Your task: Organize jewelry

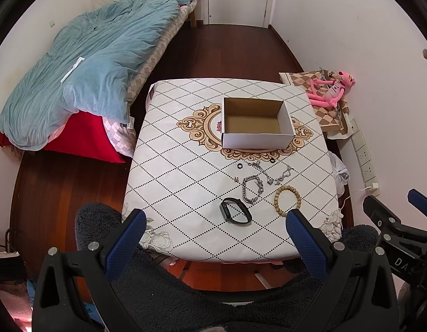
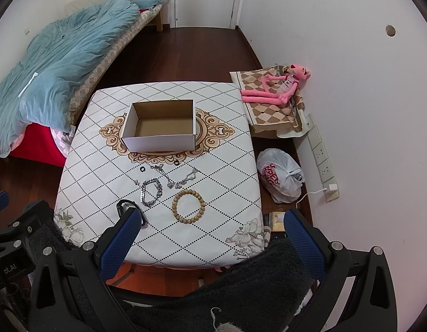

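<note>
An empty white cardboard box (image 1: 255, 123) (image 2: 161, 127) stands open at the middle of the table (image 1: 185, 166) (image 2: 97, 166). In front of it lie a wooden bead bracelet (image 1: 287, 199) (image 2: 189, 206), a silver chain bracelet (image 1: 252, 189) (image 2: 151, 192), a thin silver necklace (image 1: 274, 173) (image 2: 177, 177), two small black rings (image 1: 240, 165) (image 2: 142, 169) and a black wristband (image 1: 235, 210) (image 2: 125, 206). My left gripper (image 1: 216, 215) is open and empty above the table's near edge. My right gripper (image 2: 213, 217) is open and empty, its left finger (image 2: 122, 238) hiding part of the wristband.
A bed with a blue quilt (image 1: 83, 66) (image 2: 61, 52) stands to the left. A pink plush toy (image 1: 331, 87) (image 2: 280, 88) lies on a side stand at the right wall. A white plastic bag (image 2: 281, 175) sits on the floor beside the table. A fuzzy dark sleeve (image 2: 255, 290) fills the foreground.
</note>
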`<action>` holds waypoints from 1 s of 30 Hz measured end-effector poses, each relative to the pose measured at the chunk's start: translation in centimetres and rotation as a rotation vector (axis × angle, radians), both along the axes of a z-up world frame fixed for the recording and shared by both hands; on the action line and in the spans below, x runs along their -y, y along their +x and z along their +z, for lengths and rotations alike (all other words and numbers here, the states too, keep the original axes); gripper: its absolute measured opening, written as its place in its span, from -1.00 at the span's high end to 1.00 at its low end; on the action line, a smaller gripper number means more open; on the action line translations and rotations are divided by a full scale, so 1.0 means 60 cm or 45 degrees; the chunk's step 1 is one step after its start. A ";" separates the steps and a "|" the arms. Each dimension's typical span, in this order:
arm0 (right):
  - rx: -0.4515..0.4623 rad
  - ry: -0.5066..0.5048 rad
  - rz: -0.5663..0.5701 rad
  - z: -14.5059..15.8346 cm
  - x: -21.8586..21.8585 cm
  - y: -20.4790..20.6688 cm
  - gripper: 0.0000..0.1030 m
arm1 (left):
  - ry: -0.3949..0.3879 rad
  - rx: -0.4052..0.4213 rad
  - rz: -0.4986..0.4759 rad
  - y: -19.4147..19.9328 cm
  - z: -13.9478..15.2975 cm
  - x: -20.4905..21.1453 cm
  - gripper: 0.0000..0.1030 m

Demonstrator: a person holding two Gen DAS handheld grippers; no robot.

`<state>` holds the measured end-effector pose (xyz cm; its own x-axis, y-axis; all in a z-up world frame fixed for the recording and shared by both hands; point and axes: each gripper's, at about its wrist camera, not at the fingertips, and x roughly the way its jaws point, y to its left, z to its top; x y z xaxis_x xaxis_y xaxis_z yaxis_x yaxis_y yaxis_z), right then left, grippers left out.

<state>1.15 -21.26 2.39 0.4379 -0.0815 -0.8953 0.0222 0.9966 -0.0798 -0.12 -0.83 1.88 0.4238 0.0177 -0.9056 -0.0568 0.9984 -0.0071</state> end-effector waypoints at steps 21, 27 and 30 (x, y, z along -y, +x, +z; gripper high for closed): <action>-0.092 0.003 -0.108 -0.111 0.026 0.052 -1.00 | 0.098 -0.059 0.025 0.067 -0.110 -0.017 -1.00; -0.220 -0.010 -0.138 -0.233 0.045 0.093 -1.00 | 0.136 -0.190 -0.037 0.106 -0.226 -0.005 -1.00; -0.312 -0.006 -0.151 -0.297 0.051 0.106 -1.00 | 0.136 -0.283 -0.053 0.118 -0.285 0.003 -0.99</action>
